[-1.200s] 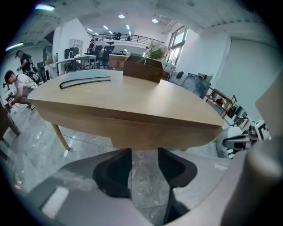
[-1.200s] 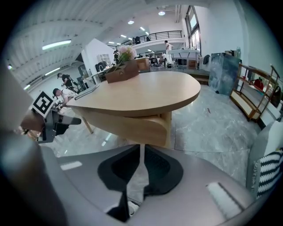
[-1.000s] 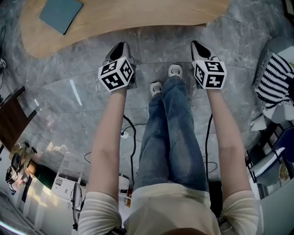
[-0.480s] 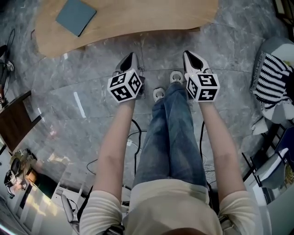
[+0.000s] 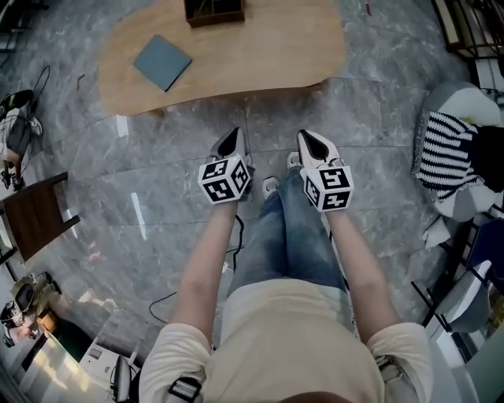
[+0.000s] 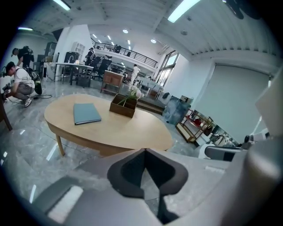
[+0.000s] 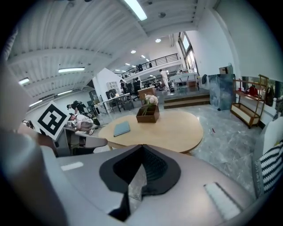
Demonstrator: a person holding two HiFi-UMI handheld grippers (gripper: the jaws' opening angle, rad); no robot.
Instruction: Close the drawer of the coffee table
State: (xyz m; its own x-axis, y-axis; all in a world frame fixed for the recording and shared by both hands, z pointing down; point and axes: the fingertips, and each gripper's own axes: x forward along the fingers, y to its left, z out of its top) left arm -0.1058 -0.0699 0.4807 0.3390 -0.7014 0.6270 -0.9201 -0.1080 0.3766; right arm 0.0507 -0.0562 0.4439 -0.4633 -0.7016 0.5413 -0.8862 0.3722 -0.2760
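Observation:
The oval wooden coffee table (image 5: pixel 260 55) stands on the marble floor ahead of me, and no open drawer shows along its near edge (image 6: pixel 106 150). A blue book (image 5: pixel 162 63) and a dark wooden box (image 5: pixel 214 11) with flowers lie on its top. My left gripper (image 5: pixel 230 142) and right gripper (image 5: pixel 313 142) hang side by side in the air, short of the table and above my feet. Both are shut with nothing between the jaws. Each gripper view looks over its closed jaws onto the table (image 7: pixel 168 128), the left gripper (image 6: pixel 145 152) and the right gripper (image 7: pixel 141 148) touching nothing.
A chair with a striped black-and-white cushion (image 5: pixel 441 153) sits at the right, with metal shelving (image 5: pixel 465 24) behind it. A dark wooden stool (image 5: pixel 31 216) stands at the left. Cables (image 5: pixel 169 299) trail on the floor behind me. A person (image 6: pixel 20 84) crouches far left.
Both grippers have risen and drawn back from the table's near edge. The head view has lifted with them, so the whole tabletop and the box now show.

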